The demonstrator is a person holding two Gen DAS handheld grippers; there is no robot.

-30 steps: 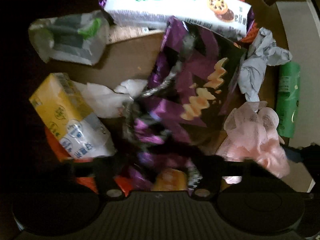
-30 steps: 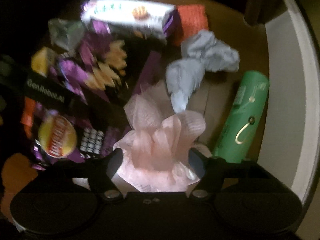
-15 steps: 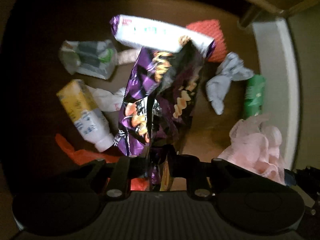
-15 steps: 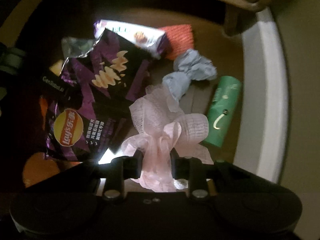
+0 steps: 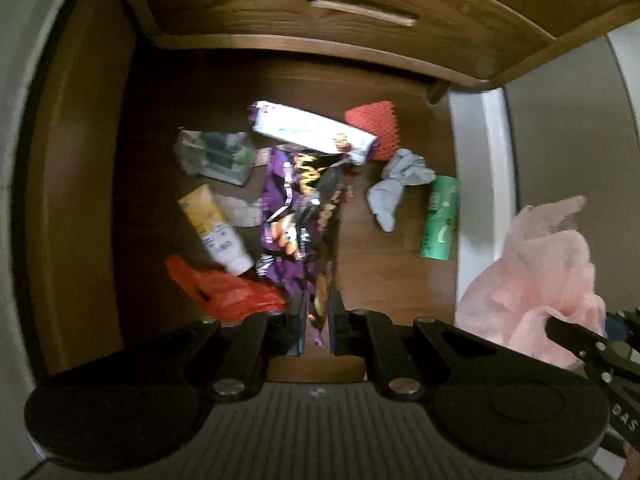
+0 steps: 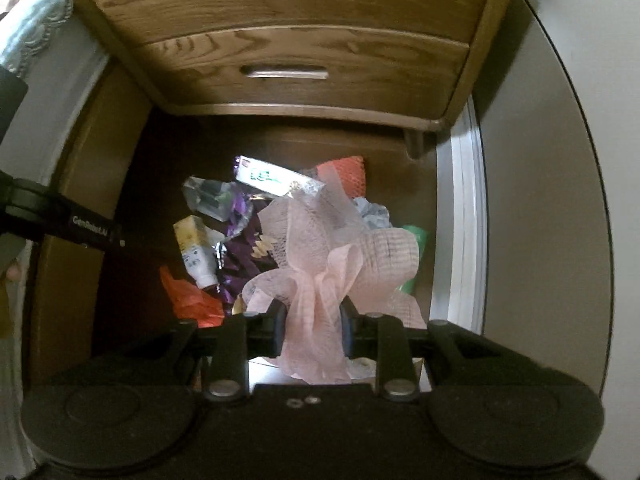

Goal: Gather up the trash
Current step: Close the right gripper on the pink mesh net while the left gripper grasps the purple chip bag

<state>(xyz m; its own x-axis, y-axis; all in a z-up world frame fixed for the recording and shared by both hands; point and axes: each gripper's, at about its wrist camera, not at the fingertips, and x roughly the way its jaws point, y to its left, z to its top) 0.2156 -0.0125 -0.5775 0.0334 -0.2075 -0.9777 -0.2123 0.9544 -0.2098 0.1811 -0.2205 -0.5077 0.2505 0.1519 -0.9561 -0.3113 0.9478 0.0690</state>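
Both grippers have risen well above the floor since a second ago, each carrying its catch. The left gripper [image 5: 317, 322] is clenched on the purple chip bag [image 5: 298, 216], which hangs below it. The right gripper [image 6: 313, 328] is clamped on the pink mesh [image 6: 324, 264]. Farther down lie a red bag [image 5: 224, 292], yellow carton [image 5: 214, 226], green roll [image 5: 440, 216] and cookie box [image 5: 312, 130], before the wooden dresser [image 6: 296, 40]

In the right wrist view the pink mesh [image 6: 320, 276] hides most of the green roll [image 6: 414, 240] and grey crumpled paper [image 6: 372, 212]. The white biscuit pack's [image 5: 312, 130] print is blurred beyond reading. The wooden drawer unit [image 5: 360, 12] is cut off at the top edge.
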